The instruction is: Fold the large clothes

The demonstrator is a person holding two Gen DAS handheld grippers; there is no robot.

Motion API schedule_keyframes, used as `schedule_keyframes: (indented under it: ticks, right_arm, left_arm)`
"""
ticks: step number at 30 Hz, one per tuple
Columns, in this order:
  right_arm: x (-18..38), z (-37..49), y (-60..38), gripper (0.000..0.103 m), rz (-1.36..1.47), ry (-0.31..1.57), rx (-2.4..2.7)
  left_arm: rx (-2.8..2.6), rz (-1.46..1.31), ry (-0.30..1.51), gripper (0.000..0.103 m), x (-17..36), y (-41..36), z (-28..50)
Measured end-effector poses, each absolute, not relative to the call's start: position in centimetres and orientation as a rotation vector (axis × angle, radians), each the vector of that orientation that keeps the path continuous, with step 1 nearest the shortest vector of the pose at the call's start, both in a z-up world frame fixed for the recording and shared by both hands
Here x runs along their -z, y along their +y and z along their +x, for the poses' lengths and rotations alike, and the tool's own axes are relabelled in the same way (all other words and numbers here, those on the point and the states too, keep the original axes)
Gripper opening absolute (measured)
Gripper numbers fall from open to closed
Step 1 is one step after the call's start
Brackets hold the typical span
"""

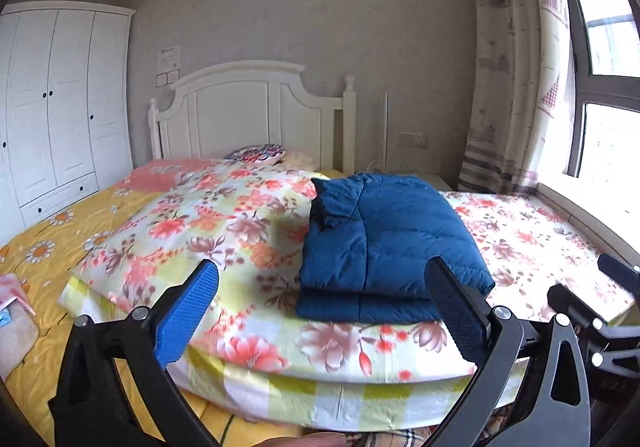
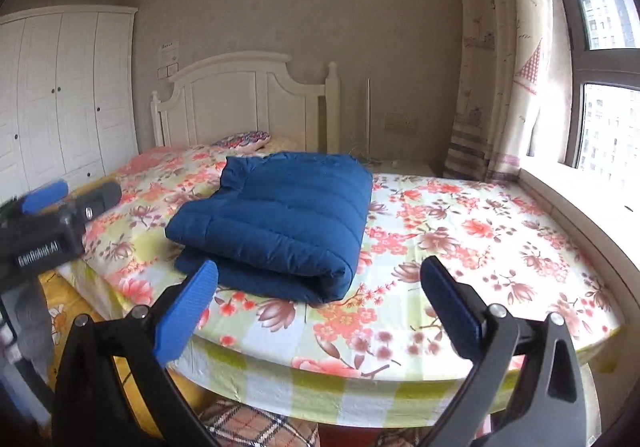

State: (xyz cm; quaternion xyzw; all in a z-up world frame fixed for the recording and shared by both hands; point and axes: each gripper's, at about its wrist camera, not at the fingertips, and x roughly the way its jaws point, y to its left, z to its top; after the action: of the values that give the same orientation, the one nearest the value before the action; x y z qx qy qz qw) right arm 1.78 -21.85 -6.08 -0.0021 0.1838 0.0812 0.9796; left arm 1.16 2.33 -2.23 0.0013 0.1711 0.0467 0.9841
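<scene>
Seemingly I'm finished folding: the blue jacket lies folded at frame centre, left gripper and right gripper both empty, spread wide; next needs another garment.

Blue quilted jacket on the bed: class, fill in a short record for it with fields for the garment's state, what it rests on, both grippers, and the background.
garment: blue quilted jacket, folded into a compact stack
resting on: floral quilt on the bed
left gripper: open, empty, apart from the jacket
right gripper: open, empty, apart from the jacket
background: white headboard, white wardrobe, curtain by the window
</scene>
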Motion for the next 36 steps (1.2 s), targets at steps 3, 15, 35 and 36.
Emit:
schedule_keyframes:
  ticks: [3, 15, 35, 36]
  right_arm:
    - [5.7, 1.2, -21.8, 0.101, 0.005, 0.359, -0.157]
    - [5.8, 2.1, -21.0, 0.101, -0.018, 0.388, -0.167]
    - [5.7, 2.0, -20.8, 0.101, -0.022, 0.380, -0.165]
    - [5.6, 2.0, -20.8, 0.101, -0.022, 0.380, -0.167]
  left_arm:
    - [-0.095, 0.044, 0.353, 0.099, 2.4, 1.7, 0.8]
    - [-0.087, 0.038, 0.374, 0.099, 2.8, 2.0, 1.0]
    - [-0.078, 0.054, 0.376, 0.099, 2.8, 2.0, 0.8]
    - [-0.079, 0.055, 0.377, 0.099, 2.8, 2.0, 0.8]
